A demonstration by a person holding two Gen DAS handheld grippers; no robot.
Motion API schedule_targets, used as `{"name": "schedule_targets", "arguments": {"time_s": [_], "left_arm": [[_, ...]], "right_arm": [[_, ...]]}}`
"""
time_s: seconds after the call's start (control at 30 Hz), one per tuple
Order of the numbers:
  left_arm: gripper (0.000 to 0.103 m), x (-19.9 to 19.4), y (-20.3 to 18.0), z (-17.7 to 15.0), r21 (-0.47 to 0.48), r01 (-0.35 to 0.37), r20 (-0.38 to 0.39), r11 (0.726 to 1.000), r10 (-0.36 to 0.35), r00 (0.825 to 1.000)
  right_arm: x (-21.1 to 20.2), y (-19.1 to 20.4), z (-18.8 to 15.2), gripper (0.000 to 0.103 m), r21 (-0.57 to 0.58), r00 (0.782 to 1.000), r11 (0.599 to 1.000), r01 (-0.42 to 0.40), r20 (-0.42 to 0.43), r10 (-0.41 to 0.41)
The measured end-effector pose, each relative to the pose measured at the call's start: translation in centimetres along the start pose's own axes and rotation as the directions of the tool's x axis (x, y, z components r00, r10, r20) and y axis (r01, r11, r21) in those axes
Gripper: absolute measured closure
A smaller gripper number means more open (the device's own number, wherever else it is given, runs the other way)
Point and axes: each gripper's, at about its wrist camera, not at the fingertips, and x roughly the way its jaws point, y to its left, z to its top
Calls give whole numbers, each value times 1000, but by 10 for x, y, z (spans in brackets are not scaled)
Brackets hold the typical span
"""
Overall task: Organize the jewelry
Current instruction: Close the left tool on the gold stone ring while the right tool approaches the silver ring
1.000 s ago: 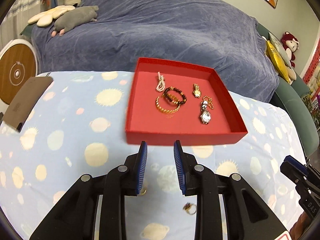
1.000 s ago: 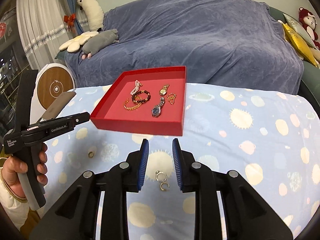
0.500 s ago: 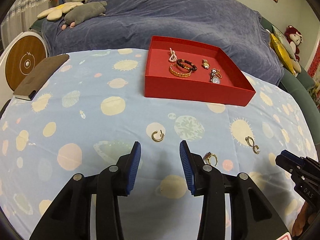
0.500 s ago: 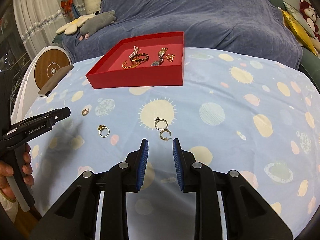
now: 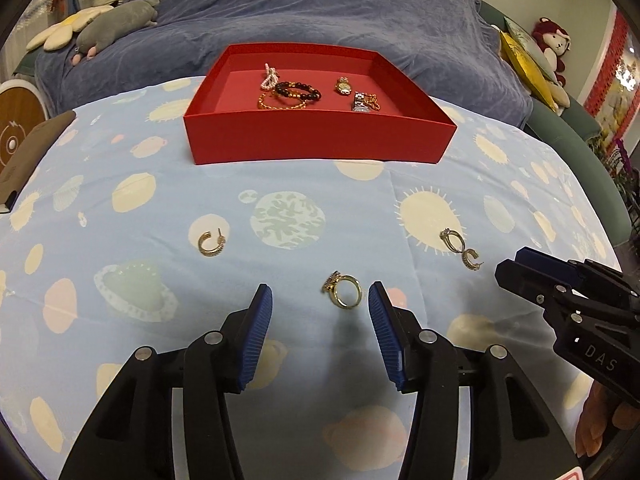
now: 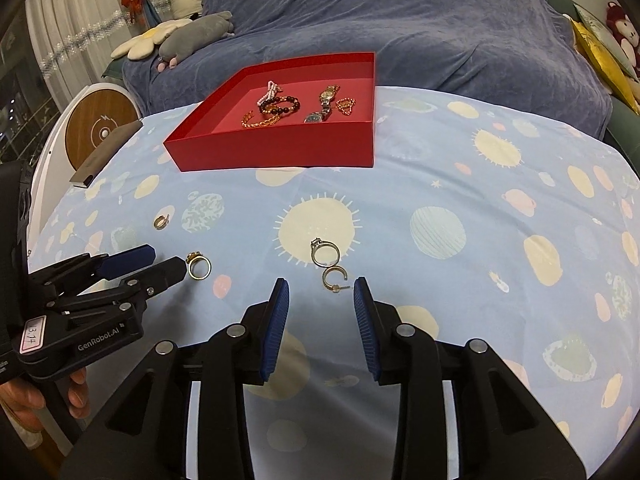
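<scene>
Both grippers have descended toward the table and their jaws have just been opening. The left gripper (image 5: pixel 320 304) stands spread around the gold ring (image 5: pixel 346 291), not touching it. The right gripper (image 6: pixel 321 294) stands spread near the hoop earring (image 6: pixel 333 276). Both pickups are imminent; the red box (image 5: pixel 316 136) lies far.

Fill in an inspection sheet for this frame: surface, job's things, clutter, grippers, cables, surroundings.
Surface: patterned cloth, flat.
Job's things: red tray holds bracelets and watches; gold ring, silver ring and two hoop earrings lie loose on the cloth.
Clutter: brown notebook.
Grippers: left hand-held gripper open, jaws just widened, gold ring ahead untouched; right hand-held gripper open, just widened, empty.
Cables: nothing seen.
Surroundings: covered sofa, plush toys.
</scene>
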Motion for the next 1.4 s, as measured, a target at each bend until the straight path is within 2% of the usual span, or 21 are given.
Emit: {"name": "schedule_targets", "arguments": {"time_s": [0.17, 0.33, 0.43, 0.67, 0.87, 1.03, 1.2, 1.27, 1.4], "left_arm": [[55, 7, -13, 1, 9, -2, -6, 1000, 3, 1000], [55, 18, -20, 3, 23, -64, 0, 998, 64, 998], [55, 21, -18, 3, 22, -95, 6, 995, 95, 995], [55, 16, -8, -3, 24, -117, 10, 993, 117, 993], [55, 13, 2, -7, 27, -126, 17, 992, 125, 992], [55, 11, 4, -5, -1, -104, 3, 995, 104, 995], [55, 13, 10, -2, -5, -147, 2, 989, 147, 989], [55, 10, 15, -1, -38, -134, 0, 990, 134, 991], [55, 5, 12, -1, -70, -61, -9, 996, 61, 998]], "right_arm": [[-2, -6, -1, 71, 17, 1000, 1000, 3, 0, -3], [-5, -10, -2, 70, 19, 1000, 1000, 3, 0, -3], [-5, -11, -3, 70, 20, 1000, 1000, 3, -3, -3], [-5, -11, -3, 70, 20, 1000, 1000, -4, -3, 4], [-2, -4, -4, 70, 1, 1000, 1000, -8, -10, 8], [-1, -1, -1, 70, 8, 1000, 1000, -12, -6, 12], [-4, 1, 1, 70, 4, 1000, 1000, -14, 3, 14], [-3, 1, 1, 70, 6, 1000, 1000, -15, 0, 15], [-5, 2, 1, 70, 6, 1000, 1000, -14, 0, 14]]}}
